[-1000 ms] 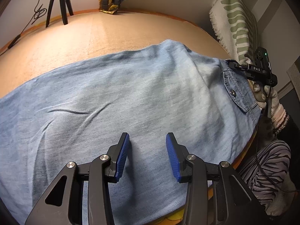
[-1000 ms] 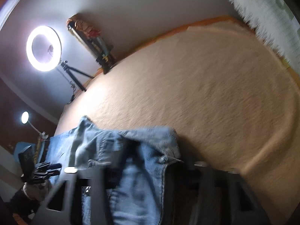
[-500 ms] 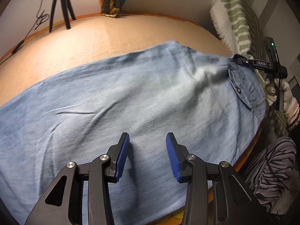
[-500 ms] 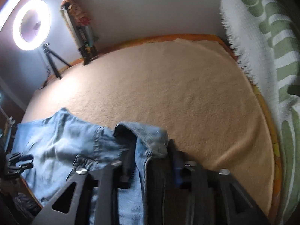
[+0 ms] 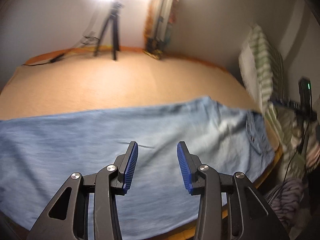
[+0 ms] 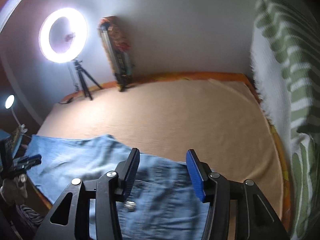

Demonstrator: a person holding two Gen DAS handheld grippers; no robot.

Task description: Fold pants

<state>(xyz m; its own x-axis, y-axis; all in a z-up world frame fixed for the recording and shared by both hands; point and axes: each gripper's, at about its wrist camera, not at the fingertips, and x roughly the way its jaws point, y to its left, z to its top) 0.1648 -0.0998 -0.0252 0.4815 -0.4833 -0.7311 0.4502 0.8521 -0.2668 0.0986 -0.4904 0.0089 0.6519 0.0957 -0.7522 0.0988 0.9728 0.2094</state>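
Light blue denim pants [image 5: 124, 140] lie flat across the near part of a tan bed [image 5: 124, 84], waist end with a pocket at the right. My left gripper [image 5: 157, 149] hovers above the cloth, open, nothing between its blue pads. In the right wrist view the pants' waist end [image 6: 160, 190], with a metal button, lies below my right gripper [image 6: 162, 154]. Its jaws are opening and the denim is free of them. The left gripper [image 6: 26, 161] shows at the far left of that view, and the right gripper [image 5: 300, 108] at the right edge of the left wrist view.
A ring light on a tripod [image 6: 64, 36] and a folded rack [image 6: 118, 56] stand at the bed's far edge against the wall. A green-striped white blanket [image 6: 280, 64] rises along the right side. A person's striped clothing [image 5: 288, 196] shows beyond the bed's near right edge.
The right gripper has let go of the waistband, which dropped flat, and lifted away. The left gripper has risen and tilted up, so the far wall and light are now in view.
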